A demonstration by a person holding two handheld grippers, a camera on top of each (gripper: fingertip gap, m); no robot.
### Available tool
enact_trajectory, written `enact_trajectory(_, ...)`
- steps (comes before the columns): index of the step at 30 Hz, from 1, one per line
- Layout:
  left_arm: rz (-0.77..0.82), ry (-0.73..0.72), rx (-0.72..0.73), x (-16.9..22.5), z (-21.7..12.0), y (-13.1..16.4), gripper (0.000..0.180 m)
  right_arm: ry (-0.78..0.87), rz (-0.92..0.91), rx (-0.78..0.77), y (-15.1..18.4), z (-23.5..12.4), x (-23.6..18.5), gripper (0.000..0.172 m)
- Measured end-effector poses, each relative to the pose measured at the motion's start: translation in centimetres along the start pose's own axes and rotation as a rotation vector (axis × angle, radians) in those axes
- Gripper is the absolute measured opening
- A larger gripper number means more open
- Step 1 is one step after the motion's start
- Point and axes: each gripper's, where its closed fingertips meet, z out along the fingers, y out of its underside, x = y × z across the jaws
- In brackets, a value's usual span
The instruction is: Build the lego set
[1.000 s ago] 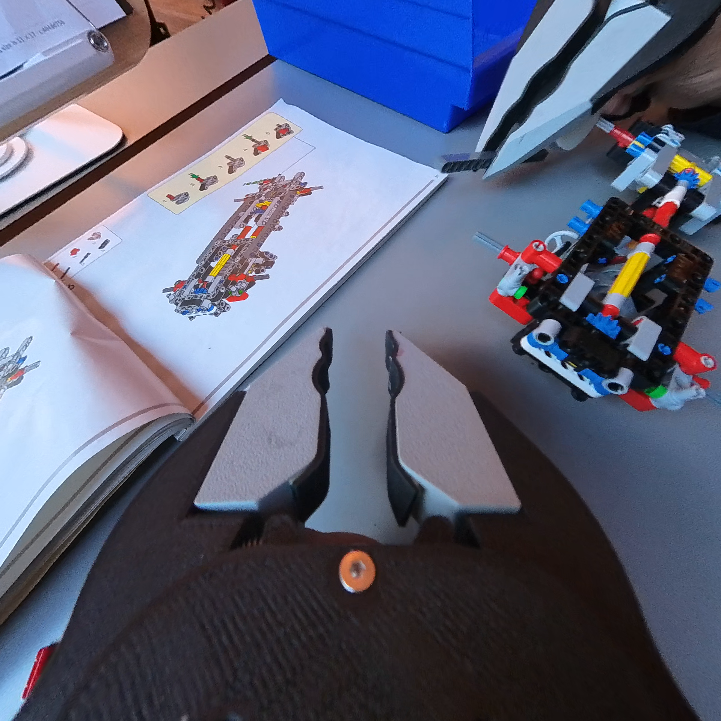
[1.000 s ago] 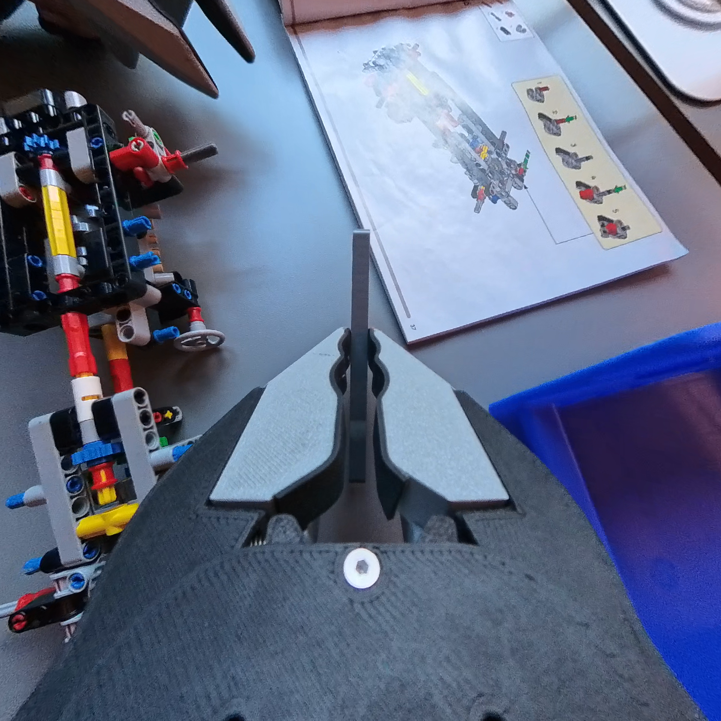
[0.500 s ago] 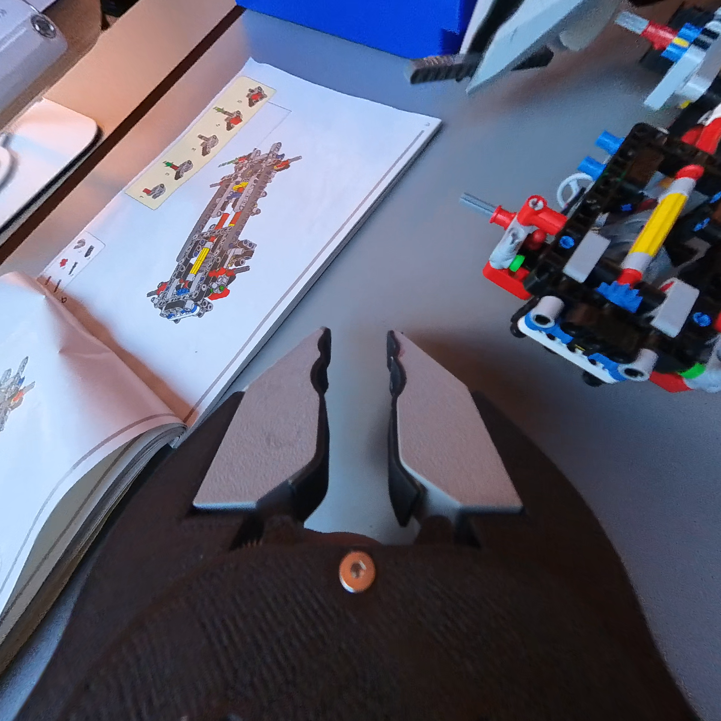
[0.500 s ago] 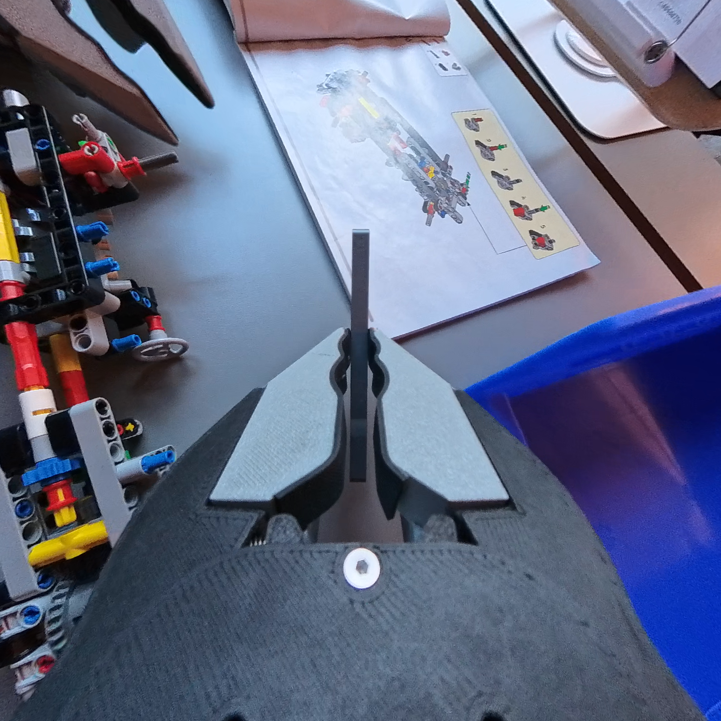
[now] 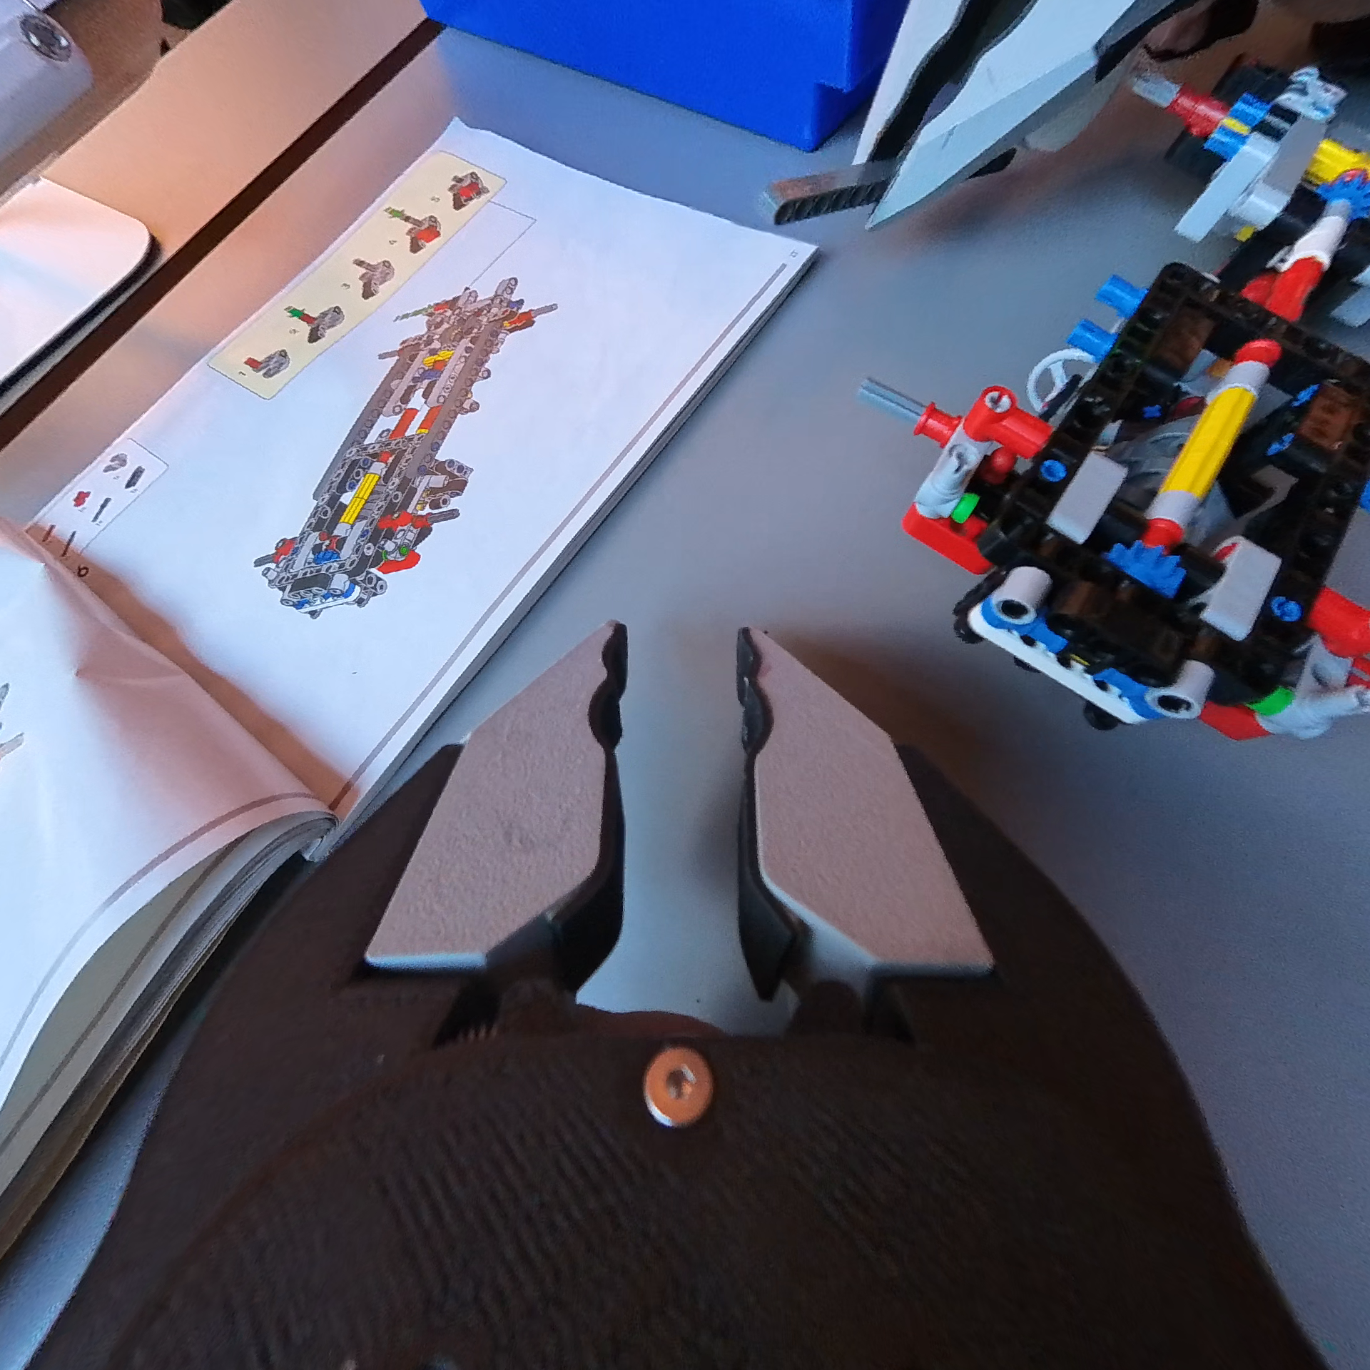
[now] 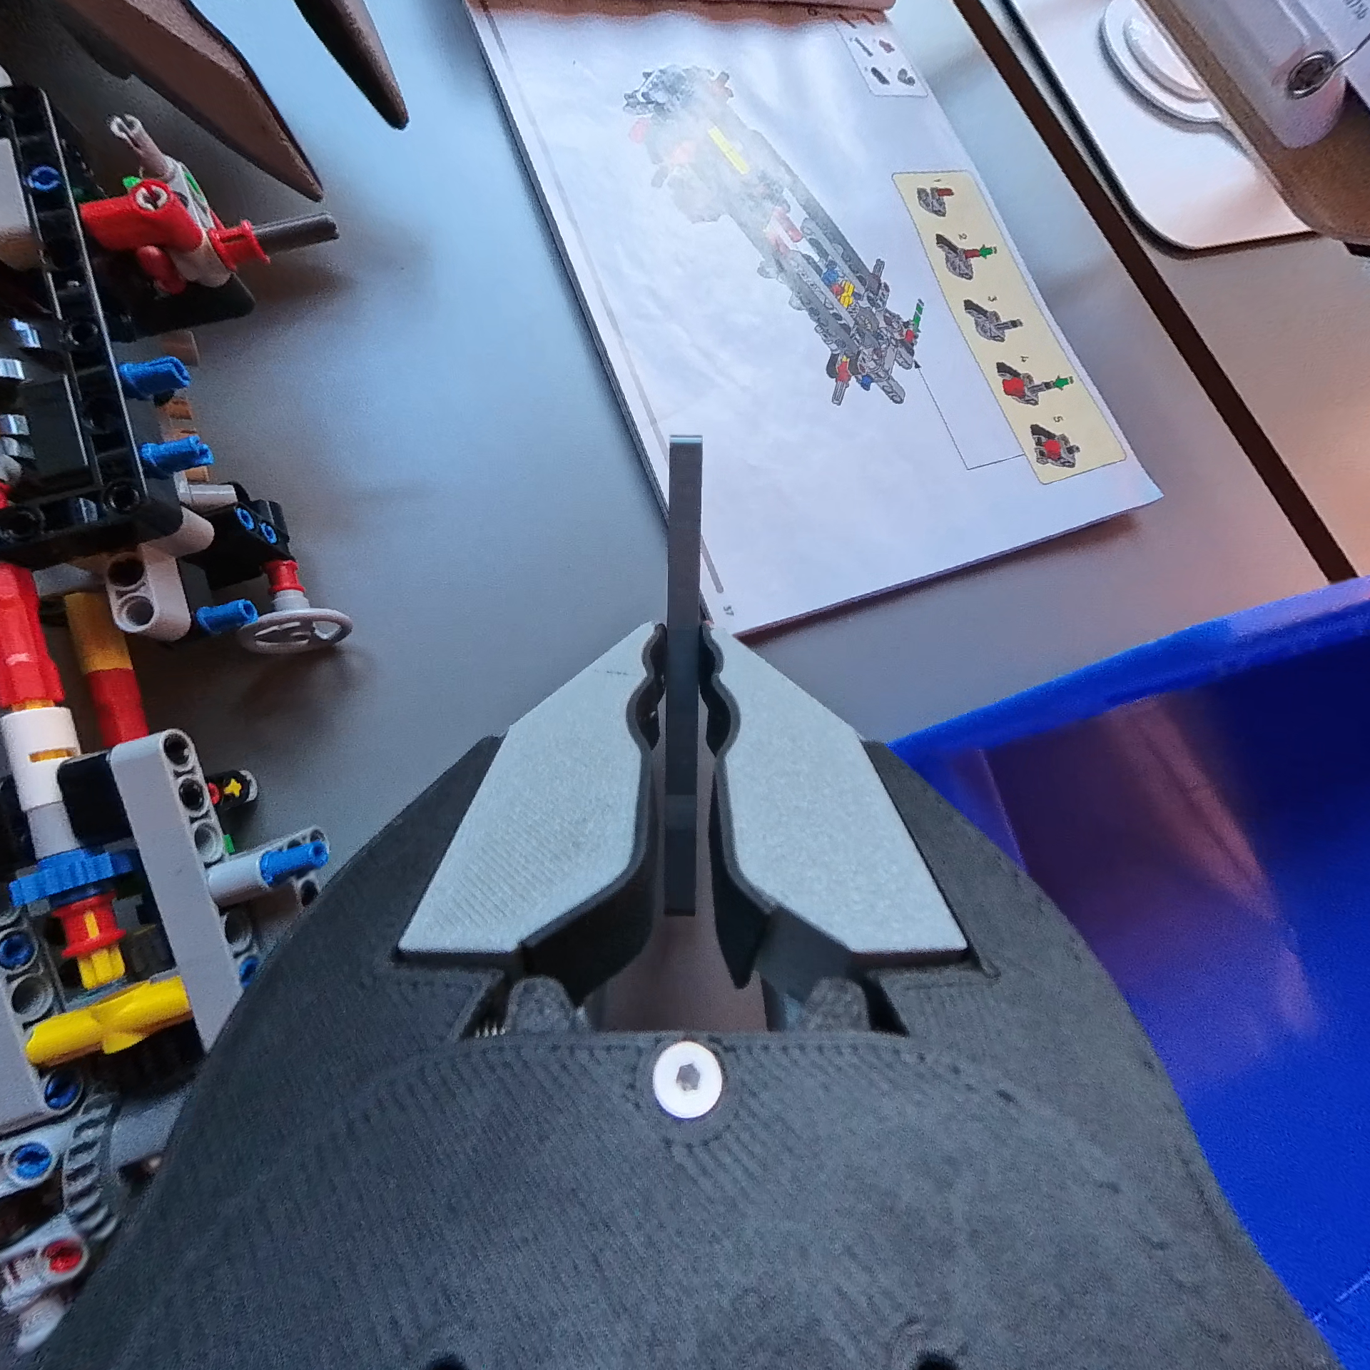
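Office desk [image 5: 852, 778]: monitor stand [image 6: 1186, 148], instruction booklet [image 5: 519, 371].

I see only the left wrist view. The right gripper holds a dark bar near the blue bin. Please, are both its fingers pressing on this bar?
Observer: Yes. In the right wrist view both fingers press the dark beam, one on each side.
Operator: How far does the beam go in?
Observer: It runs deep between the fingers, and its tip sticks out past them.
Operator: Is the blue bin closed?
Observer: No, its top is open.
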Motion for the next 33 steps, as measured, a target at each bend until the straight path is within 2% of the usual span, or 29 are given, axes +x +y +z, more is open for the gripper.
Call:
enact_trajectory(3, -0.011, 0.056, -0.013, 0.7, 0.0, 0.2, 0.029, -0.062, -0.009, -0.026, 0.5, -0.5, -0.7, 0.005)
enact_trajectory(7, 0.015, 0.165, -0.034, 2.5, -0.2, 0.7, 0.031, -0.088, -0.035, -0.133, 2.8, -0.4, -0.8, 0.007)
enact_trajectory(9, -0.001, 0.223, -0.018, 3.2, -0.6, 0.5, 0.031, -0.104, -0.010, -0.105, 2.4, -0.3, -1.0, 0.005)
enact_trajectory(10, -0.027, 0.255, -0.005, 3.4, -0.9, 0.4, 0.031, -0.101, -0.002, -0.108, 2.5, -0.3, -0.8, 0.010)
enact_trajectory(12, -0.102, 0.343, 0.019, 3.9, -1.6, 0.2, 0.032, -0.073, 0.009, -0.093, 2.2, -0.5, -0.2, 0.030)
enact_trajectory(16, -0.267, 0.579, 0.057, 5.7, -3.3, -0.4, 0.042, -0.088, 0.073, 0.005, 0.8, -2.5, 0.3, 0.046)
enact_trajectory(19, -0.330, 0.625, 0.101, 5.9, -3.9, -1.1, 0.042, -0.057, 0.148, 0.036, 0.9, -5.2, 0.9, 0.059)
enact_trajectory(21, -0.356, 0.665, 0.108, 6.7, -4.2, -1.4, 0.042, -0.070, 0.201, 0.087, 1.5, -7.8, 0.1, 0.060)
enact_trajectory(23, -0.367, 0.661, 0.074, 7.2, -3.7, -1.2, 0.044, -0.167, 0.253, 0.133, 2.6, -10.3, -2.2, 0.060)
enact_trajectory(25, -0.363, 0.663, 0.046, 7.6, -3.2, -1.2, 0.046, -0.279, 0.258, 0.106, 4.7, -12.0, -5.3, 0.064)
enact_trajectory(28, -0.398, 0.683, 0.052, 8.1, -3.0, -2.0, 0.044, -0.260, 0.165, -0.084, 8.9, -12.2, -8.3, 0.065)
enact_trajectory(30, -0.407, 0.694, 0.040, 8.3, -2.9, -2.1, 0.044, -0.201, 0.066, -0.170, 10.3, -11.8, -9.0, 0.061)
enact_trajectory(33, -0.429, 0.697, 0.032, 8.4, -2.9, -2.3, 0.044, -0.161, -0.005, -0.132, 9.2, -11.2, -8.7, 0.053)
